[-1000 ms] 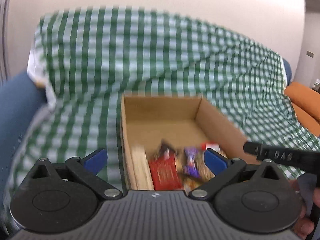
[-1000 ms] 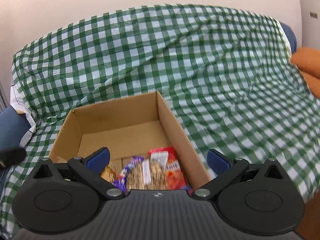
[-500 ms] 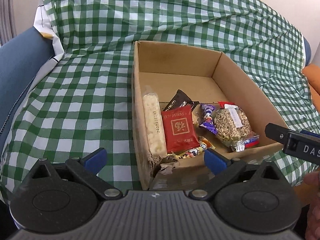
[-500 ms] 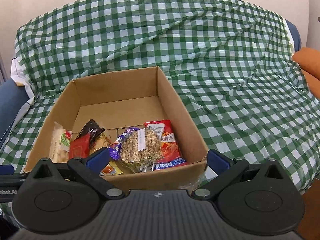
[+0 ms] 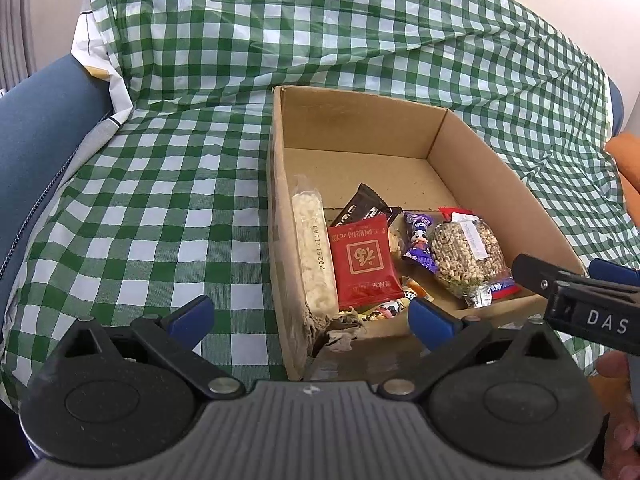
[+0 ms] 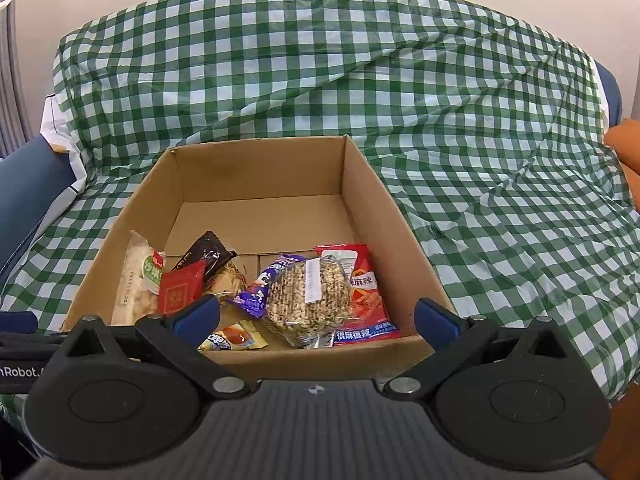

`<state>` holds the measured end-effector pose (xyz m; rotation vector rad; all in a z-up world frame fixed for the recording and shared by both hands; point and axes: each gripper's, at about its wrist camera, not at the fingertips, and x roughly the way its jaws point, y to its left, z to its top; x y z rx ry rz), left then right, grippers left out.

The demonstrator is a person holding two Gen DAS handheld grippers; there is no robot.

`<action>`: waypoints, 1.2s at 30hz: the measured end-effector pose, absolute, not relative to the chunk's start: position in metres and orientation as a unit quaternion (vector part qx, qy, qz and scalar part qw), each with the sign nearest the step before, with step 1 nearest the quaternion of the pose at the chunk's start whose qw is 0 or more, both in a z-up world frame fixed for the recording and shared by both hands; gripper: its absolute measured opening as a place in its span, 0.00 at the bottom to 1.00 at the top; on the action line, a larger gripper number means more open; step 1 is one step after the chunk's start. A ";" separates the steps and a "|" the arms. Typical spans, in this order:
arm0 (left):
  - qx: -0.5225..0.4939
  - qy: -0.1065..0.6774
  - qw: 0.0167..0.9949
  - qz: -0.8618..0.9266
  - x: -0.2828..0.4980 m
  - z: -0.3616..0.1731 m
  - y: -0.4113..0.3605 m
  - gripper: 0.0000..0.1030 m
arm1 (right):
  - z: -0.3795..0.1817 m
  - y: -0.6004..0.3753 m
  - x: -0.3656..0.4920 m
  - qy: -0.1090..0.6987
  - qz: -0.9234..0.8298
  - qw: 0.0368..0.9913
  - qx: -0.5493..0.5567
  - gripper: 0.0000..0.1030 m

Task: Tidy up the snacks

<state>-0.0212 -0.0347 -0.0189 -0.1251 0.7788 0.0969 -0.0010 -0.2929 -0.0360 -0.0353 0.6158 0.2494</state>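
Observation:
An open cardboard box [image 5: 360,120] [image 6: 260,168] sits on a sofa under a green checked cloth. Its near half holds several snacks: a long white rice bar [image 5: 312,248] [image 6: 132,284], a red packet [image 5: 366,260] [image 6: 178,288], a dark brown wrapper [image 5: 364,204] [image 6: 206,252], a purple candy [image 5: 418,242] [image 6: 256,296], a clear bag of puffed grain [image 5: 464,256] [image 6: 308,296] and a red and blue chip bag [image 6: 364,292]. My left gripper [image 5: 310,320] is open and empty over the box's near left corner. My right gripper [image 6: 318,318] is open and empty above the near wall.
The green checked cloth [image 5: 160,208] [image 6: 500,208] covers the seat and backrest around the box. A blue sofa arm [image 5: 36,128] is at the left. An orange cushion [image 6: 624,148] is at the far right. The box's far half shows bare cardboard.
Both grippers have risen and tipped downward, so the box and its snacks show more fully. Both stay open and empty. The snacks have not moved.

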 end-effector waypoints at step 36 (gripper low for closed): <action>-0.055 0.378 0.923 0.038 -0.022 -0.019 -0.042 1.00 | -0.037 -0.292 -0.002 0.300 0.125 0.946 -0.021 0.99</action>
